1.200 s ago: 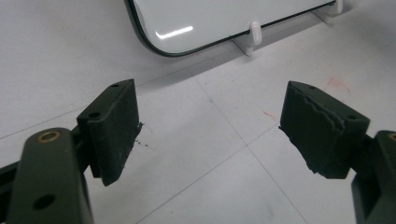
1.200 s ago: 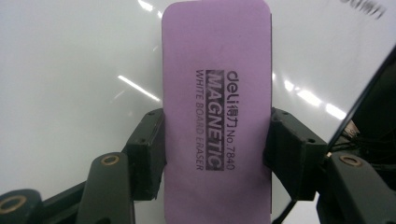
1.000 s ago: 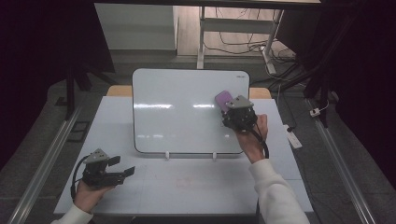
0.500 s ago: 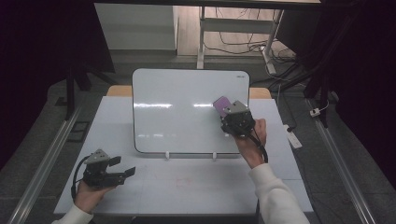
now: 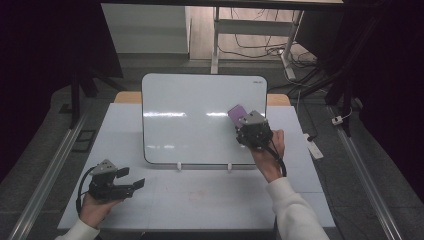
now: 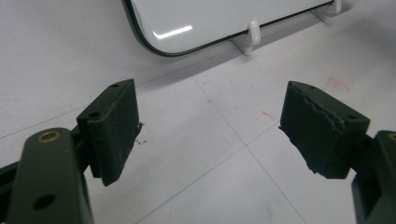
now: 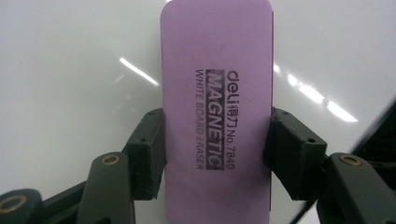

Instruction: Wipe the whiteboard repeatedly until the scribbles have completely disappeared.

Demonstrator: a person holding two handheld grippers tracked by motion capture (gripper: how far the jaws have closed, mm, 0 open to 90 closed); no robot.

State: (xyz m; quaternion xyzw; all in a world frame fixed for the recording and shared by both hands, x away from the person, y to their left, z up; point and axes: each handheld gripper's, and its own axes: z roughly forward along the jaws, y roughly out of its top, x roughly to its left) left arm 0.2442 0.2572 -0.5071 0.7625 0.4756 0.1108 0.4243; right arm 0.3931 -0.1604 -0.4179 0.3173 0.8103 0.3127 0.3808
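1. Right gripper (image 7: 215, 154) pinches the purple eraser (image 7: 215, 98) by its long sides, flat against the whiteboard (image 5: 190, 115), right portion.
2. Left gripper (image 6: 210, 135) spread wide, holding nothing, low over the table (image 5: 200, 200), near-left corner.

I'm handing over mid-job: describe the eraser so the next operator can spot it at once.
Find the whiteboard propped upright at the middle of the white table. Near its right edge, the right gripper presses a flat purple eraser toward the board, jaws clamped on its long sides. It is the scene's one purple thing, printed "deli MAGNETIC WHITE BOARD ERASER".
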